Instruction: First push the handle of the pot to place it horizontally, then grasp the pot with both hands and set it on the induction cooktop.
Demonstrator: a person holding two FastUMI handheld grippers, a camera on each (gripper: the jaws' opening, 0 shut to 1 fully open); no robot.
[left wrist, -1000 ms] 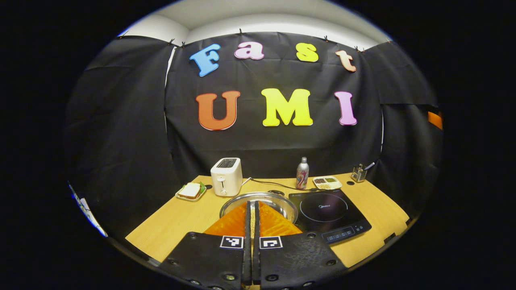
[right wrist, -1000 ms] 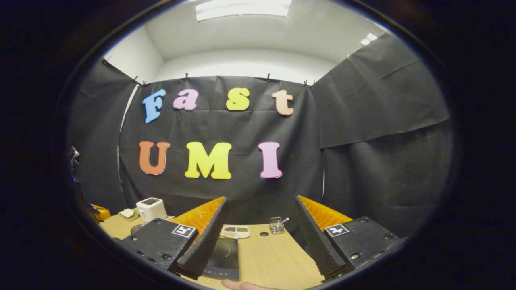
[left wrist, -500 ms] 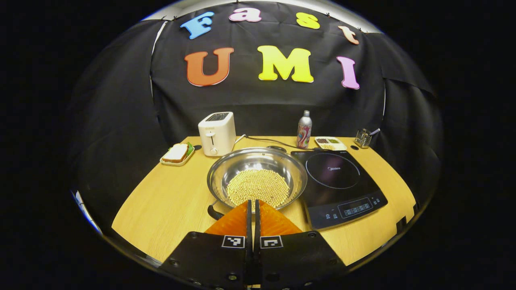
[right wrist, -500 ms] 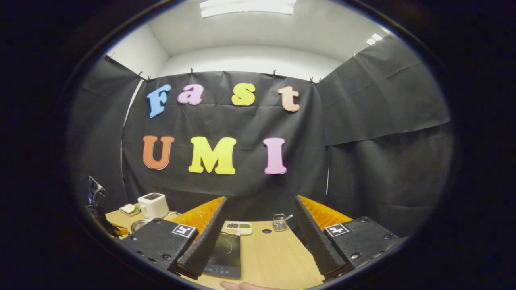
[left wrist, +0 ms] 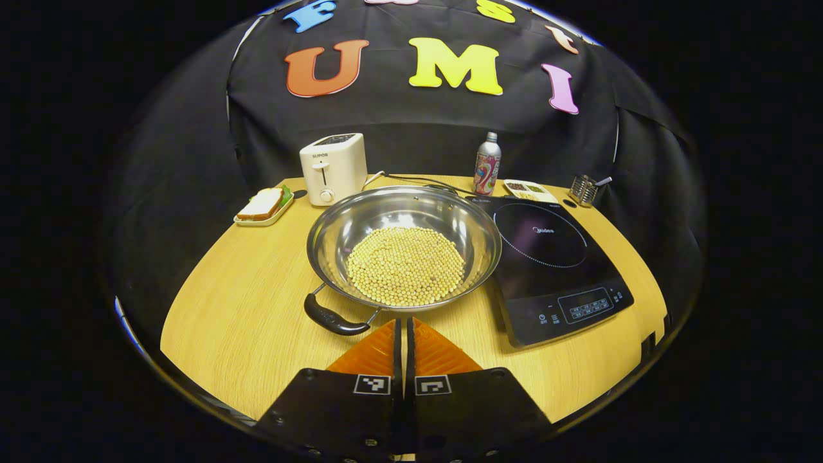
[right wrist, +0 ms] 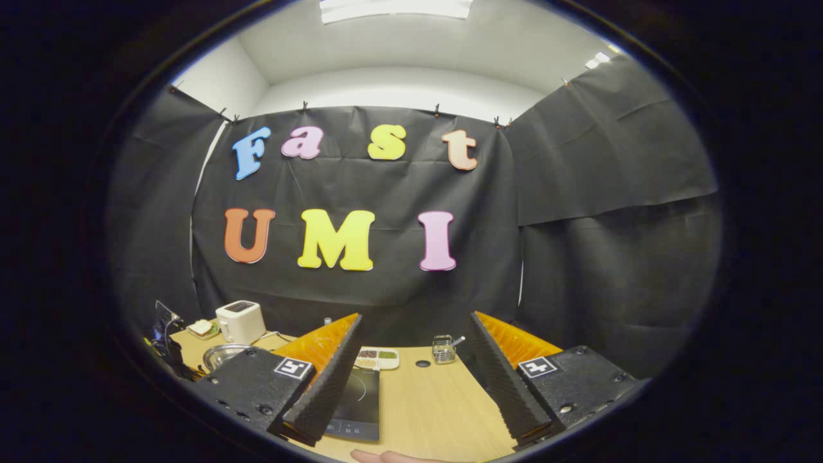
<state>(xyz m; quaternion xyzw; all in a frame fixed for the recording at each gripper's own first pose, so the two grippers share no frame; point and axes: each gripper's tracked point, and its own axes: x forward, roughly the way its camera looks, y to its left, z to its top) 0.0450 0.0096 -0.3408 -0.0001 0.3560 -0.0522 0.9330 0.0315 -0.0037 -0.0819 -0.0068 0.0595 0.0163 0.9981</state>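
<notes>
Over the last second I have lifted and tipped my left tongs point(left wrist: 405, 328), pressed together on nothing, so the steel pot point(left wrist: 404, 247) of soybeans now lies fully below me on the worktop point(left wrist: 238, 302), just beside the induction cooktop point(left wrist: 556, 267). Its black handle point(left wrist: 334, 318) points toward me and leftward, that axis still diagonal, so the push comes first. My right tongs point(right wrist: 411, 379) hang wide apart.

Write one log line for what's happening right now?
left gripper: shut, near pot handle | right gripper: open, empty | pot: beside cooktop
</notes>
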